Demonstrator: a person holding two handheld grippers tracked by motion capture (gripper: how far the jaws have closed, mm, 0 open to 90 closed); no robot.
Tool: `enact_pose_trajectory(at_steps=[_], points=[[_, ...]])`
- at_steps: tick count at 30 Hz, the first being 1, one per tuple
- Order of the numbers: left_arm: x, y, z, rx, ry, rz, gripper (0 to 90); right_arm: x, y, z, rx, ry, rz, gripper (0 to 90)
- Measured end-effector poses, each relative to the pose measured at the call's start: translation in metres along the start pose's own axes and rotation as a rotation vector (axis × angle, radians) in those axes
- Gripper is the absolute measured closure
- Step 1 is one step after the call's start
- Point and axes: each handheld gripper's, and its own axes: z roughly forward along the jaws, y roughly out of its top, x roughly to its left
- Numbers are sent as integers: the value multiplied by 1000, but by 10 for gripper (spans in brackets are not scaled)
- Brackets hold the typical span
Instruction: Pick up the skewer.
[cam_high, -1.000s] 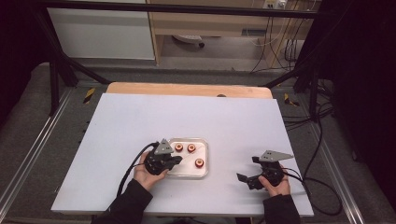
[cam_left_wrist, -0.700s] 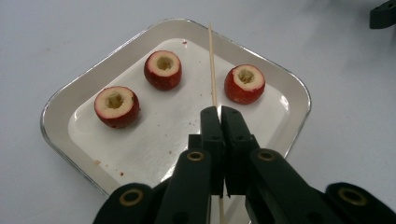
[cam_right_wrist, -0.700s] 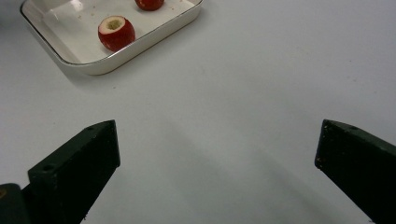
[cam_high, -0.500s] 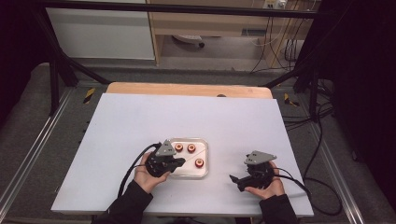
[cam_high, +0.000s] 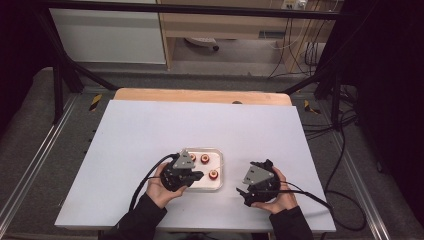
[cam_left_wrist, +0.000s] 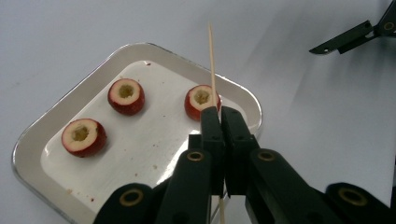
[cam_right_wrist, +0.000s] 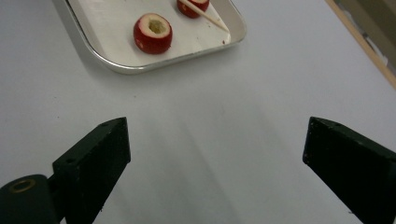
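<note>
Skewer (cam_left_wrist: 211, 60): thin, pale, straight wood.

white table sheet (cam_high: 200, 125) covers the work area; wooden tabletop edge (cam_high: 200, 95) shows along its far side; black frame legs (cam_high: 65, 75) stand at the back corners; loose cables (cam_high: 345, 150) run over the grey floor on the right; pale cabinet (cam_high: 107, 35) behind
</note>
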Motion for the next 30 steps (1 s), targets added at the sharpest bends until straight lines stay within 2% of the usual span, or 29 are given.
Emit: enact_pose_trajectory(at_steps=[7, 8, 9, 10, 12, 13, 14, 15, 16, 17, 18, 20, 21, 23, 24, 25, 26, 27, 28, 30], points=[[-9, 13, 10, 35, -20, 42, 883, 5, 15, -2, -25, -15, -128, 216], [-10, 15, 11, 39, -22, 47, 883, 7, 18, -1, -28, -15, -173, 249], [-12, 16, 12, 45, -25, 54, 883, 7, 18, -1, -28, -15, -173, 249], [-13, 18, 14, 49, -29, 58, 883, 8, 20, 1, -23, -17, -225, 293], [-15, 21, 17, 58, -33, 68, 883, 10, 20, 2, -28, -15, -281, 364], [-17, 22, 18, 64, -37, 72, 883, 10, 20, 2, -28, -15, -281, 364], [-18, 24, 19, 68, -41, 76, 883, 11, 20, 3, -32, -11, -307, 387], [-20, 25, 21, 68, -44, 78, 883, 12, 20, 4, -34, -12, -354, 424], [-21, 27, 22, 73, -46, 81, 883, 12, 20, 4, -34, -12, -354, 424], [-23, 28, 23, 80, -48, 90, 883, 14, 18, 5, -35, -16, -408, 460], [-24, 30, 25, 87, -52, 98, 883, 14, 18, 5, -35, -16, -408, 460], [-27, 33, 27, 90, -56, 104, 883, 16, 17, 6, -27, -17, -462, 497], [-29, 35, 28, 94, -60, 110, 883, 17, 17, 6, -24, -14, -501, 547], [-32, 39, 30, 97, -65, 120, 883, 19, 16, 6, -23, -9, -501, 573], [-33, 40, 31, 98, -68, 125, 883, 19, 16, 6, -18, -20, -564, 631], [-35, 41, 32, 103, -71, 131, 883, 19, 15, 6, -18, -19, -585, 645], [-36, 42, 33, 102, -72, 132, 883, 19, 15, 6, -18, -19, -585, 645], [-37, 43, 34, 104, -74, 136, 884, 21, 14, 6, -17, -10, -615, 676], [-38, 44, 35, 108, -76, 140, 884, 21, 14, 6, -17, -10, -615, 676], [-39, 45, 36, 113, -82, 146, 884, 23, 12, 7, -14, -16, -655, 730]])
